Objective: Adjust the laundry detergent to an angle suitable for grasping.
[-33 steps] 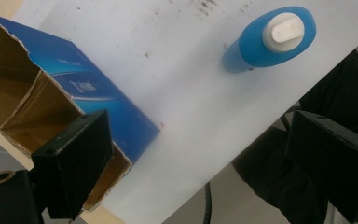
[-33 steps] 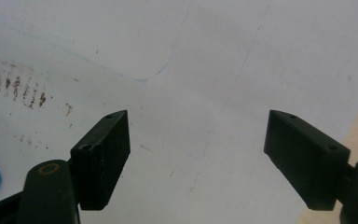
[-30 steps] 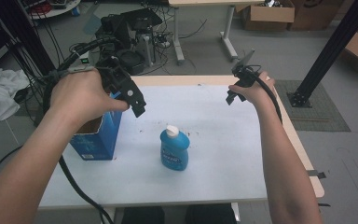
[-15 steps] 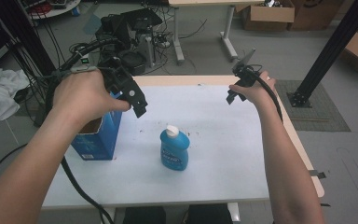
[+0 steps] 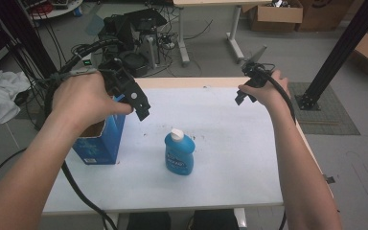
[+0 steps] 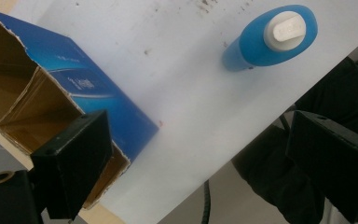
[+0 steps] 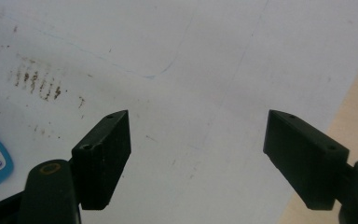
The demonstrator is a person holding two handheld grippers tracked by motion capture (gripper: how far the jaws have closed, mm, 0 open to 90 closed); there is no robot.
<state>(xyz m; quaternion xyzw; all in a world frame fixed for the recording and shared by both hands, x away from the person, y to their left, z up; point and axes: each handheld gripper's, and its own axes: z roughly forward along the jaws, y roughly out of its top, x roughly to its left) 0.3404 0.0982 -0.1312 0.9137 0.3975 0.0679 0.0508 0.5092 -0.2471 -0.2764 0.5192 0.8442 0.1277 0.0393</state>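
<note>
Bottle [image 5: 178, 154] — blue, with a white flip cap — stands upright near the centre of the high view on the white desk [image 5: 230, 158], untouched by either gripper. To its left in that frame sits the open blue carton [image 5: 99, 139], top flaps torn away, its cardboard compartments showing bare in the left gripper view.

The left gripper [image 5: 136, 103] hovers over the carton's right edge in the high view, jaws released and spread wide with nothing between them; its own camera looks down on the bottle cap [image 6: 286, 29] in the upper right of the frame and the carton [image 6: 51, 102] at the left. The right gripper [image 5: 245, 91] hangs near the upper right of the desk, well apart from the bottle, jaws likewise spread over bare, scuffed desk surface [image 7: 191, 70]; a sliver of the bottle's label peeks in at the lower left edge of its view.

Judging by this layout, the work looks barely begun — no grasp made and the bottle not lifted. Likely left: close on the bottle, carry it across, and lower it into a compartment.
</note>
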